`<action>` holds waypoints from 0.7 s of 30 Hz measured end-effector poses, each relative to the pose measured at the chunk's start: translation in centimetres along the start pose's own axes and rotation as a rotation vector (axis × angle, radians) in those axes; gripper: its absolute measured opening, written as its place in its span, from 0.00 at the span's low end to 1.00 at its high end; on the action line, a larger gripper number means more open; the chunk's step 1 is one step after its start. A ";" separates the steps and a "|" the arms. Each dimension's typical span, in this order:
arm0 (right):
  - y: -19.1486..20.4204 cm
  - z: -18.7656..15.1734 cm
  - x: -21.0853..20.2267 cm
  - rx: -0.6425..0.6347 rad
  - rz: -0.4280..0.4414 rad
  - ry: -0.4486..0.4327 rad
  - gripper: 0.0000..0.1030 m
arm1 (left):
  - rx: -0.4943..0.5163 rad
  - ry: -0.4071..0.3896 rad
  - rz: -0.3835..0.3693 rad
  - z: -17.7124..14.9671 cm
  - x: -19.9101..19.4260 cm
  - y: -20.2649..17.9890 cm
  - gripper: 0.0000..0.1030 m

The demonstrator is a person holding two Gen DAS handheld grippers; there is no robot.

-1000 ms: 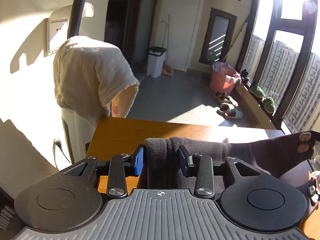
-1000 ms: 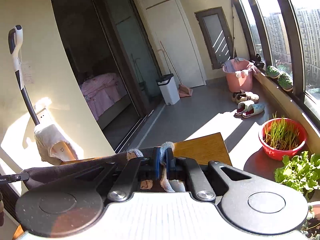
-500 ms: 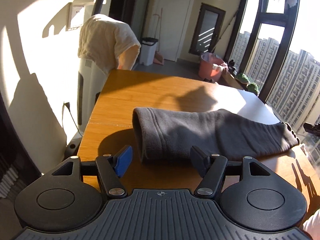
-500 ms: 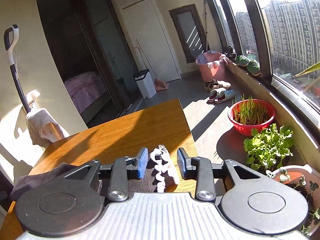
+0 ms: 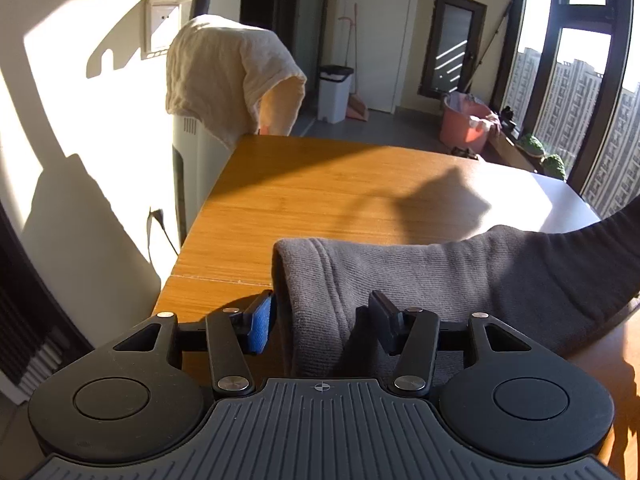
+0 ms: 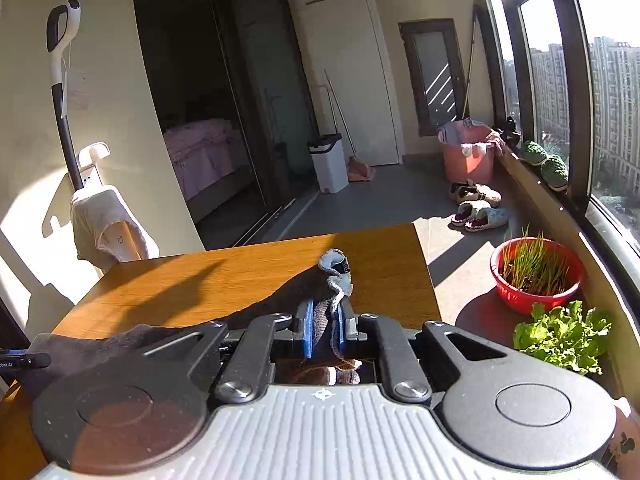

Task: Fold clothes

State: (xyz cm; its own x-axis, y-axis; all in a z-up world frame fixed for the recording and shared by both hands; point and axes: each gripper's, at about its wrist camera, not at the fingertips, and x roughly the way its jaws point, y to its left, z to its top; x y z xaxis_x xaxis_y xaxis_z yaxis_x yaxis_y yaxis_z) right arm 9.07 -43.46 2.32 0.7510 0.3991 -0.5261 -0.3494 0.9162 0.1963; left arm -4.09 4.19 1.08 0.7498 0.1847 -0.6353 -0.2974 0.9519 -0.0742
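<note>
One grey sock [image 5: 460, 276] lies stretched across my wooden table [image 5: 320, 184]. Its open cuff end sits between the fingers of my left claw [image 5: 316, 322]. That claw is closing in on the cuff. The blue pad on one side is just beside the cloth and the dark pad on the other side seems to press into a fold, but I cannot tell for sure if both pads squeeze it. The rest of the sock runs off to the right and lifts up from the table there.

In the right wrist view, my right claw [image 6: 323, 330] is closing too, and its blue pads pinch the toe end of the sock [image 6: 320, 284] tight. The light-coloured toe tip pokes out past the fingers, above the table [image 6: 180, 280].

Past the table's far edge, a cream towel [image 5: 228, 76] hangs over a white stand. A white bin [image 5: 334, 92] and a pink tub [image 5: 464, 122] are on the floor. By the window stands a red pot [image 6: 536, 272] of grass.
</note>
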 end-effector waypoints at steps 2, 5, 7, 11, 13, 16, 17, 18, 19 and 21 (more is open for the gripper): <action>-1.1 -2.1 1.2 0.007 -0.112 0.059 0.12 | -0.032 -0.001 0.013 0.3 0.0 0.7 0.56; -2.7 -3.5 0.9 0.099 -0.138 0.055 0.13 | -0.077 -0.033 -0.012 0.5 -1.5 1.0 0.56; -2.4 -3.5 -0.2 0.112 -0.130 0.016 0.15 | -0.097 -0.056 -0.090 0.7 -3.1 0.0 0.59; 0.1 -2.9 -2.7 0.047 -0.053 -0.087 0.30 | -0.074 -0.045 -0.271 0.3 -4.5 -3.6 0.82; 1.2 -2.9 -2.6 0.044 0.004 -0.079 0.36 | -0.038 -0.002 -0.320 -0.6 -3.8 -5.5 0.87; 2.3 -3.4 -1.0 0.086 0.049 0.000 0.41 | -0.022 0.083 -0.293 -1.8 -1.2 -6.6 0.87; 2.6 -3.8 -0.6 0.101 0.043 0.008 0.43 | -0.045 0.074 -0.307 -2.0 -0.5 -6.2 0.89; 3.0 -4.1 -0.4 0.113 0.035 0.009 0.44 | -0.058 0.064 -0.323 -1.9 -0.3 -5.7 0.91; 3.5 -4.3 -0.4 0.114 0.037 0.009 0.46 | -0.083 0.073 -0.334 -1.6 0.2 -5.1 0.91; 4.4 -4.7 -0.7 0.128 0.062 0.010 0.47 | -0.125 0.079 -0.318 -1.0 0.5 -3.6 0.90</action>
State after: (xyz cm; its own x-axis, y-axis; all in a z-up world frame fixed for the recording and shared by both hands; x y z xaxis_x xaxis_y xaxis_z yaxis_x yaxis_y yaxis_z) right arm 4.36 -39.94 -0.30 0.7244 0.4550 -0.5180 -0.3197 0.8873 0.3323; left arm -3.26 0.59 0.26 0.7702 -0.1399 -0.6223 -0.1303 0.9206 -0.3681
